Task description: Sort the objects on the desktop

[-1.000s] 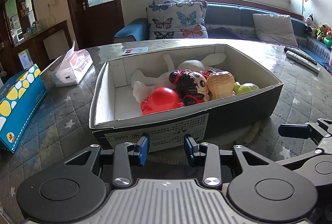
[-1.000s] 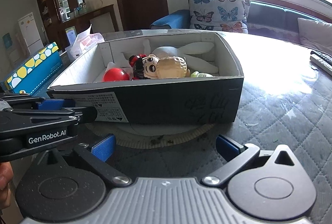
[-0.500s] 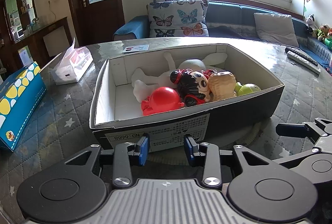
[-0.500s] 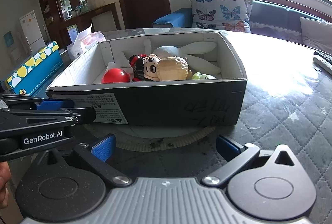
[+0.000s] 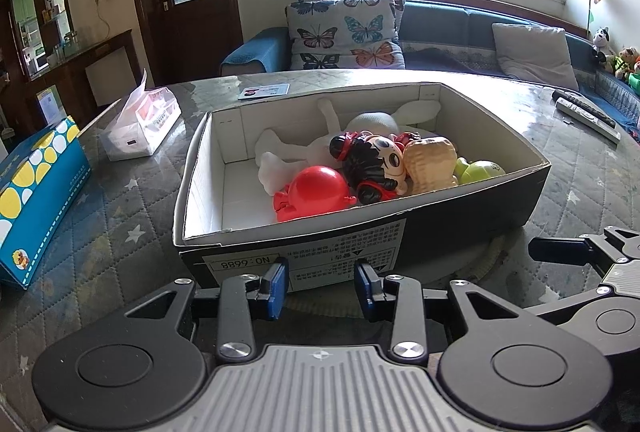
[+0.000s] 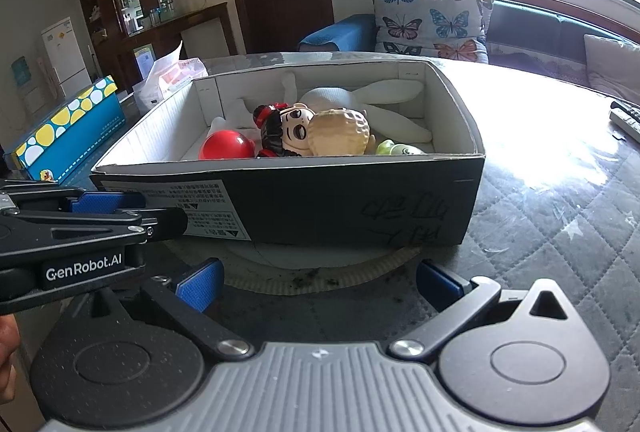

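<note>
Black cardboard forms the open shoebox sitting on the quilted grey tabletop, just ahead of the left gripper, whose blue-padded tongs stand narrowly apart, empty. Inside lie a red plastic ball toy, a black-haired doll and a white plush rabbit: light, the plush soft, the ball probably slippery, best pinched at its ribbed base.

The right wrist view alone shows handwriting on the box's side, and the right gripper spread wide, empty, near the box.
</note>
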